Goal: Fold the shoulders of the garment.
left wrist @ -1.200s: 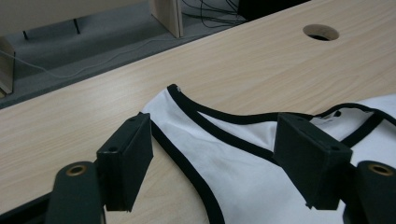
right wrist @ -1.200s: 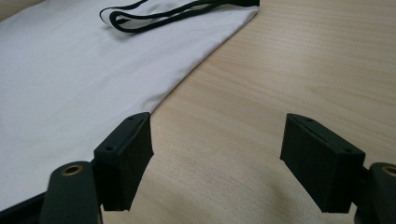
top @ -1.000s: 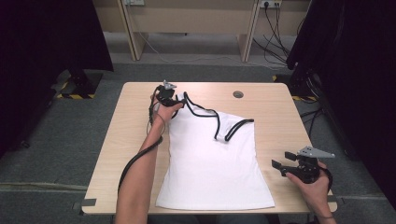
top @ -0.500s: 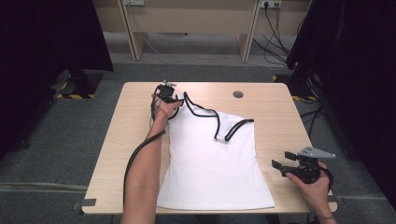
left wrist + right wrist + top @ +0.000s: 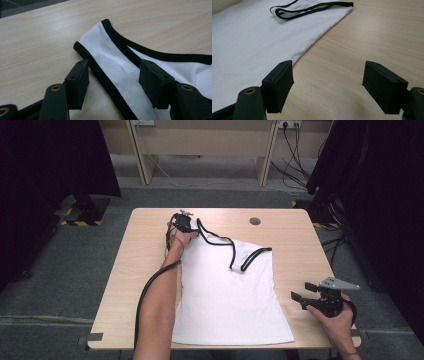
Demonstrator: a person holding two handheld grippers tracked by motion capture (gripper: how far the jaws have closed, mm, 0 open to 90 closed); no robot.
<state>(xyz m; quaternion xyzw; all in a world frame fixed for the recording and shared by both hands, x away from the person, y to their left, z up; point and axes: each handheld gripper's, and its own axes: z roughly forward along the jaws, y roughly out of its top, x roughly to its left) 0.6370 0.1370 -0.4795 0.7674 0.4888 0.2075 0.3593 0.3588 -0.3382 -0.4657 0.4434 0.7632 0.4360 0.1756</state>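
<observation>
a white tank top (image 5: 227, 295) with black trim is spread flat on the wooden table (image 5: 135, 270). its far left strap (image 5: 110, 65) is straddled by the left gripper (image 5: 113, 82), whose jaws have just been closing but are not yet pressed on it. the right gripper (image 5: 328, 85) is held wide apart over bare wood just right of the hem, nothing gripped.

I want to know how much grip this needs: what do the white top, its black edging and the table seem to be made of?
The white top looks like thin, matte knit fabric, probably cotton or a blend: it lies limp with soft creases. Its black edging seems a sewn binding tape, slightly raised. The table looks like light wood or wood-look laminate, smooth with printed-looking grain; which one is unclear.
</observation>
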